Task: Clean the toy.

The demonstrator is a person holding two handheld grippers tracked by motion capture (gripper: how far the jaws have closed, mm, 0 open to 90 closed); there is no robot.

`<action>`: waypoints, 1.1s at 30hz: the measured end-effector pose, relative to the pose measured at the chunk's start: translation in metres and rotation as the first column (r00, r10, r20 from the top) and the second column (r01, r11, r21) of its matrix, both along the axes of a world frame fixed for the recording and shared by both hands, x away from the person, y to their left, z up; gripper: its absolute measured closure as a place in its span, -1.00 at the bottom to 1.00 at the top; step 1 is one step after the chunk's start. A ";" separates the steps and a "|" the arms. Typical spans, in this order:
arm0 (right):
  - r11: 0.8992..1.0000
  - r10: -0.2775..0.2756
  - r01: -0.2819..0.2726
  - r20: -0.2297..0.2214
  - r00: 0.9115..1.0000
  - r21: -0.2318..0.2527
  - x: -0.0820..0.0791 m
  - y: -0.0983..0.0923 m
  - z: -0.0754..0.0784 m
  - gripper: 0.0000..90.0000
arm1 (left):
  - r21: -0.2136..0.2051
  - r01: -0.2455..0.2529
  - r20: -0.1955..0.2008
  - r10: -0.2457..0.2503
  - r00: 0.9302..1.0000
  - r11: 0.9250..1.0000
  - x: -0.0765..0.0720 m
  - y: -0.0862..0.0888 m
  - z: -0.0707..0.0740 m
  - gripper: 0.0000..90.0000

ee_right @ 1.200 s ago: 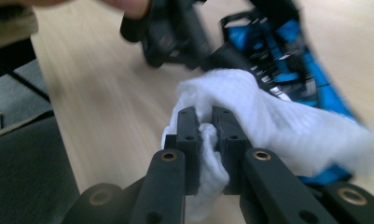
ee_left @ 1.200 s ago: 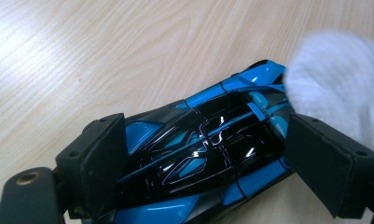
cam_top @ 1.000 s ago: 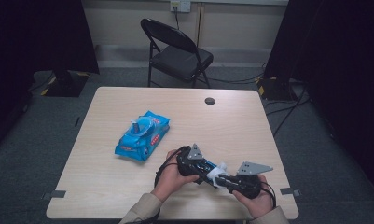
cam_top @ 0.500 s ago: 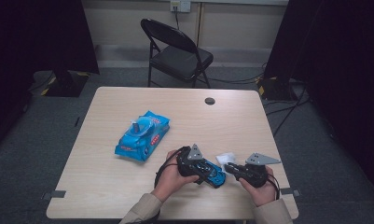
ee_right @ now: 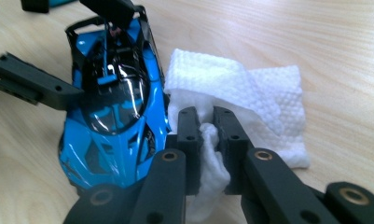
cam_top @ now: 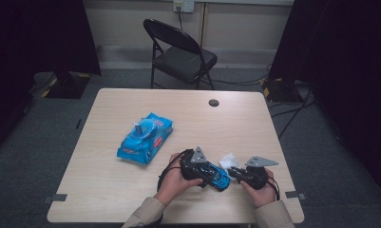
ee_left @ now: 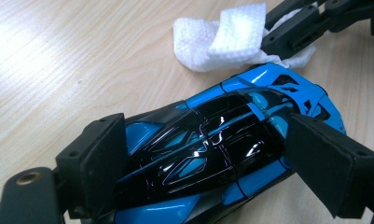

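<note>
The left tool (ee_left: 212, 154) clamps a glossy blue-and-black toy car (ee_left: 231, 140) by its sides on the pale wood-grain desk (cam_top: 131, 190). Just beside the car, the right tool (ee_right: 207, 140) pinches a crumpled, dimpled white wipe (ee_right: 250, 98).

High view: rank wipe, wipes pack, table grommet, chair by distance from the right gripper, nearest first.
From the right gripper:
1. Wipe, pinched in its jaws.
2. Wipes pack, left, mid-table.
3. Grommet, at the far edge.
4. Chair, beyond the table.
</note>
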State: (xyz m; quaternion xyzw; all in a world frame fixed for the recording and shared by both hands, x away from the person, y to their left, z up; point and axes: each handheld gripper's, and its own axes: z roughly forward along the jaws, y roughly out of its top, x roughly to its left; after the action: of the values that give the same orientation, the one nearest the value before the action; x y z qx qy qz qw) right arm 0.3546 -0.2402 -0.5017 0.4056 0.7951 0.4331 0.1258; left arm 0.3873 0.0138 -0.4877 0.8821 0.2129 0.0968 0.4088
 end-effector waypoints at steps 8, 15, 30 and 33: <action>0.999 0.002 -0.002 -0.002 1.000 -0.054 0.001 0.004 -0.004 0.83 | 0.002 0.001 -0.001 -0.001 1.000 1.000 0.001 0.000 0.000 -0.70; 0.998 -0.003 0.002 -0.018 1.000 -0.055 0.000 0.003 -0.003 0.83 | -0.006 -0.002 -0.001 0.002 1.000 1.000 0.000 0.001 0.000 -0.70; 0.997 0.054 -0.056 -0.048 0.997 -0.056 -0.017 -0.003 -0.001 0.83 | -0.005 -0.003 0.003 0.003 1.000 1.000 0.000 0.001 -0.001 -0.70; 0.997 0.057 -0.059 -0.056 0.997 -0.045 -0.019 -0.004 -0.001 0.83 | -0.006 -0.003 0.006 0.003 1.000 1.000 0.000 0.002 -0.001 -0.70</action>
State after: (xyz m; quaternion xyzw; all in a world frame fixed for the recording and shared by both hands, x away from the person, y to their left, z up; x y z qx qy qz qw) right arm 0.3352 -0.2438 -0.5028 0.3909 0.8196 0.4064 0.1008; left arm 0.3874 0.0156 -0.4885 0.8804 0.2134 0.0994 0.4117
